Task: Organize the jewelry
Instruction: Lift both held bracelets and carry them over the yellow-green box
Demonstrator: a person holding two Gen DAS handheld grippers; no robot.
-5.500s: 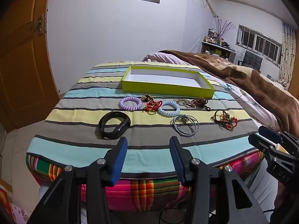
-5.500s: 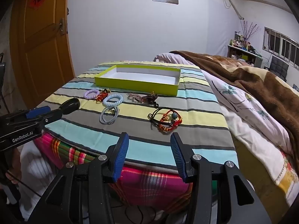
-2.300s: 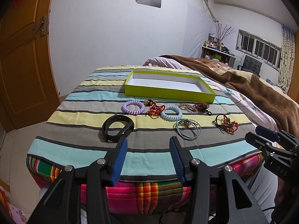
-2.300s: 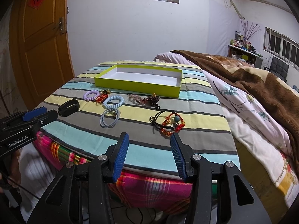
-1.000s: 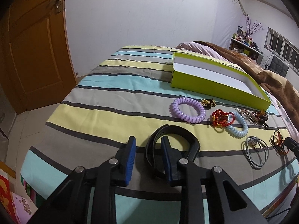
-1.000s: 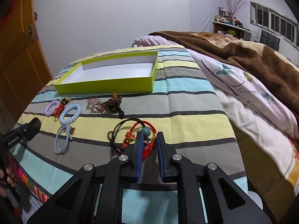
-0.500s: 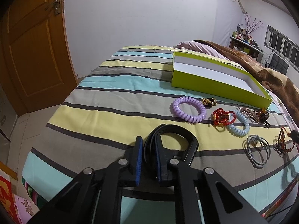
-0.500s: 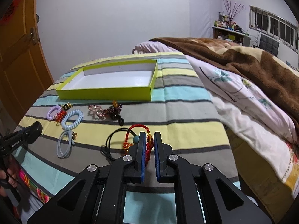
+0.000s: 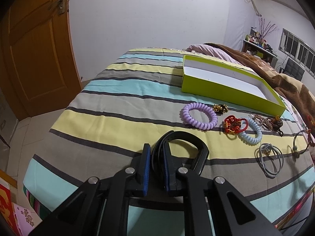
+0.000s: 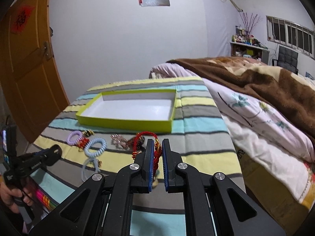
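My left gripper (image 9: pixel 157 151) is shut on one side of a black wristband (image 9: pixel 196 143) that lies on the striped cloth. My right gripper (image 10: pixel 157 147) is shut on a red cord bracelet (image 10: pixel 141 137), held up off the cloth with its loop sticking out past the fingertips. In the left wrist view that bracelet (image 9: pixel 309 135) dangles at the far right with its black cord and bead. A lime-green box (image 10: pixel 126 124) with a bare white floor sits beyond the jewelry, also seen as the box (image 9: pixel 226 90) at upper right.
On the cloth between the grippers and box lie a purple coil tie (image 9: pixel 198 116), a gold charm (image 9: pixel 220 108), a red knot piece (image 9: pixel 233 124), a pale blue coil (image 9: pixel 254 131), grey hair ties (image 9: pixel 269 161) and a bead cluster (image 9: pixel 273 122). A brown blanket (image 10: pixel 256 78) covers the bed on the right.
The left jaws closed onto the black wristband and stayed put. The right jaws closed on the red cord bracelet and rose, lifting it off the cloth.
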